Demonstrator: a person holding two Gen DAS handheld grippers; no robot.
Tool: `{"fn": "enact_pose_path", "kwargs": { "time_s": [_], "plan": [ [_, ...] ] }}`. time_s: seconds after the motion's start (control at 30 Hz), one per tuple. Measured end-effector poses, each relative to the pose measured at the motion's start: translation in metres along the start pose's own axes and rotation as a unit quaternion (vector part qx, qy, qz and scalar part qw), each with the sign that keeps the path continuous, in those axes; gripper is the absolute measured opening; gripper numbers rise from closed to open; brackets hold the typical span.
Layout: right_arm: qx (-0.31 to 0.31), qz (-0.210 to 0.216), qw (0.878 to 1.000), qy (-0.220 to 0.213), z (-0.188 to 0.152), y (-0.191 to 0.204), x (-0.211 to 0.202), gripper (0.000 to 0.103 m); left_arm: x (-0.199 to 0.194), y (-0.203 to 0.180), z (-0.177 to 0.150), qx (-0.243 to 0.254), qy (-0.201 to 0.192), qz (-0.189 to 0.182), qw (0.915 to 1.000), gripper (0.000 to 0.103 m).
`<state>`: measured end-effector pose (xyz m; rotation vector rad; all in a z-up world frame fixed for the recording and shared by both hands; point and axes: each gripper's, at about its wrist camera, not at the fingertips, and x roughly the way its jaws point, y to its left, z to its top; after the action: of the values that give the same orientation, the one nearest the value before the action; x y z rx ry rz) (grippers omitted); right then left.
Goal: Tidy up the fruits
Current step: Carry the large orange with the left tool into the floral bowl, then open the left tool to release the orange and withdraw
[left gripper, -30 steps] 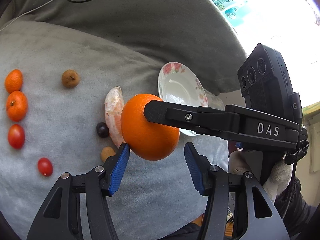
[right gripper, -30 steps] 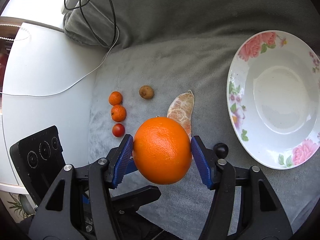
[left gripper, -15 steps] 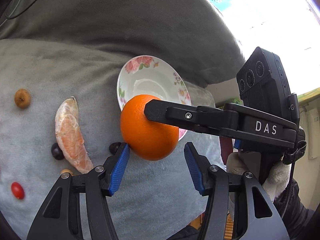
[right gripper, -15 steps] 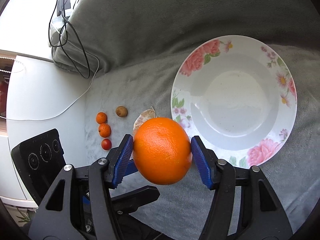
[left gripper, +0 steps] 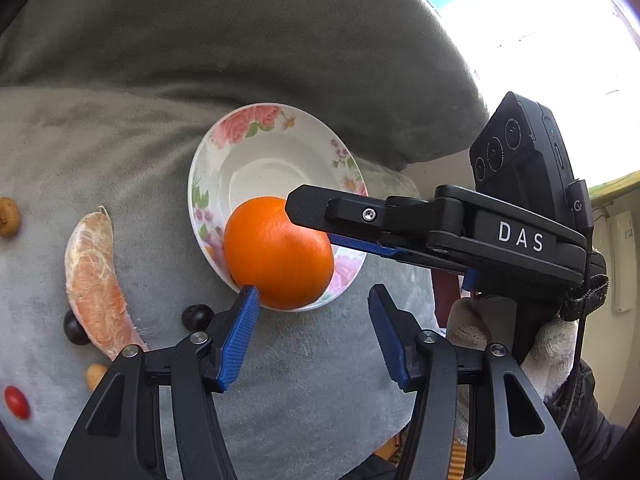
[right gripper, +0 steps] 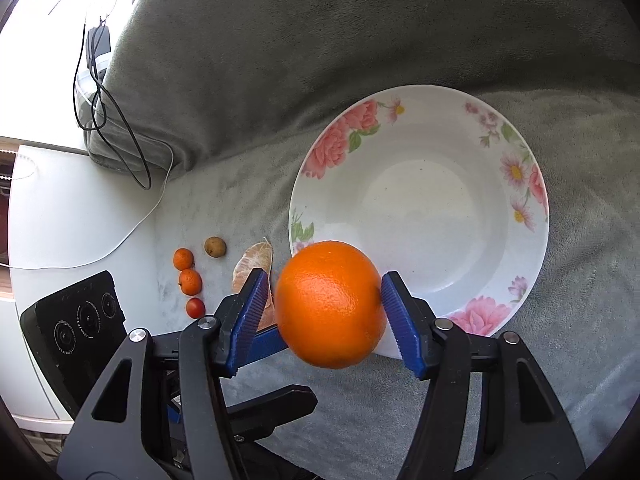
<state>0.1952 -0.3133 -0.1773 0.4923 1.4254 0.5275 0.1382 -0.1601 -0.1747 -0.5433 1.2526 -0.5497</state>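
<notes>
Oranges come first, it seems: the right gripper (right gripper: 326,304) is clamped on a large orange (right gripper: 331,304), its blue pads pressed to either side of the fruit at about half their spread, and it holds the orange in the air above the near rim of a flowered plate (right gripper: 420,128) that lies on a grey blanket (right gripper: 520,400). The left gripper (left gripper: 314,332) hangs just beside it with its jaws partly apart and nothing between them; the orange sits beyond its pads rather than in their grasp. The plate has nothing in it. On the blanket to the plate's left lie a peeled citrus segment (left gripper: 94,284), two dark grapes (left gripper: 197,316), two small tangerines (right gripper: 183,259), a brown longan-like fruit (right gripper: 215,247) and cherry tomatoes (right gripper: 195,307), all well apart from the plate. The step in hand looks like carrying the orange to the plate. The next move likely calls for bringing it over the plate's hollow middle, lowering it until it rests, then easing the pads apart slowly, since a round fruit let go near the sloping rim could roll off onto the soft blanket.
</notes>
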Motion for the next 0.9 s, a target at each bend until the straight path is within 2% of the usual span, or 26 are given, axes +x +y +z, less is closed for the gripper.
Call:
{"fn": "enact_pose_path", "kwargs": {
  "time_s": [0.03, 0.13, 0.23, 0.33, 0.77, 0.83, 0.9],
  "plan": [
    [0.001, 0.002, 1.000, -0.005, 0.002, 0.000, -0.003, 0.063, -0.001, -0.001, 0.001, 0.002, -0.002, 0.001, 1.0000, 0.055],
    [-0.020, -0.036, 0.999, -0.032, 0.006, 0.007, -0.015, 0.064, -0.004, -0.004, 0.003, 0.009, -0.007, 0.006, 0.9999, 0.055],
    [-0.015, -0.030, 0.999, -0.042, 0.008, 0.005, -0.025, 0.064, -0.010, -0.005, 0.002, 0.012, -0.013, 0.009, 0.9998, 0.055],
    [-0.019, -0.057, 0.996, -0.067, 0.006, 0.005, -0.035, 0.065, -0.019, -0.009, -0.004, 0.019, -0.019, 0.016, 0.9995, 0.055],
    [-0.060, -0.083, 0.987, -0.121, -0.023, 0.028, -0.063, 0.067, -0.055, 0.007, -0.015, 0.034, -0.045, 0.049, 0.9972, 0.055],
    [-0.064, -0.084, 0.986, -0.132, -0.027, 0.034, -0.067, 0.068, -0.064, 0.012, -0.017, 0.032, -0.055, 0.053, 0.9965, 0.055],
    [-0.070, -0.085, 0.984, -0.143, -0.033, 0.039, -0.071, 0.075, -0.072, 0.019, -0.018, 0.027, -0.070, 0.061, 0.9953, 0.055]
  ]
}}
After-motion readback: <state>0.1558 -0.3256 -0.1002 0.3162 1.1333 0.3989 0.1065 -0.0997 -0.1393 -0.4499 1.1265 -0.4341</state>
